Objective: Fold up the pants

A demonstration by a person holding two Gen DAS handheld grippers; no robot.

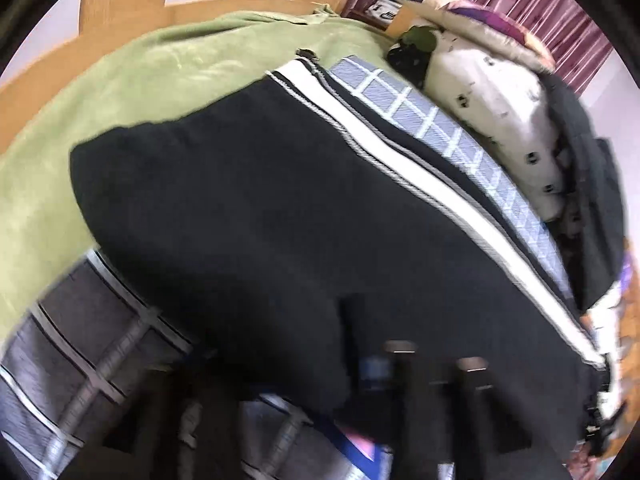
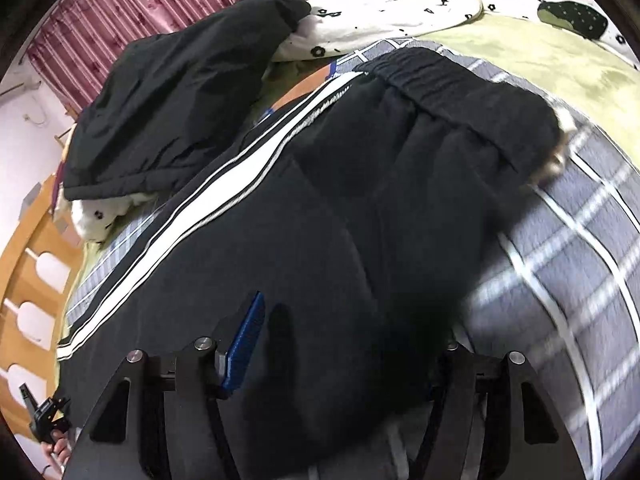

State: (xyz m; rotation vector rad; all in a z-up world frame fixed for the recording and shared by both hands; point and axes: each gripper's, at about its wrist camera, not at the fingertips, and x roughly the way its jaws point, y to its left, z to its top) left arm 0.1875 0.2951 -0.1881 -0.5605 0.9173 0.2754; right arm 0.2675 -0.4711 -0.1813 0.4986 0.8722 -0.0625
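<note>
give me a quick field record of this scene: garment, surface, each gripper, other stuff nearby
garment: black pants with a white side stripe, elastic waistband at the far end
surface: grey checked sheet over a green blanket, wooden bed frame
left gripper: blurred, jaws nearly together, at the pants' near edge
right gripper: jaws apart, black fabric between them; grip unclear
nearby: black jacket, white patterned quilt, pink curtain
</note>
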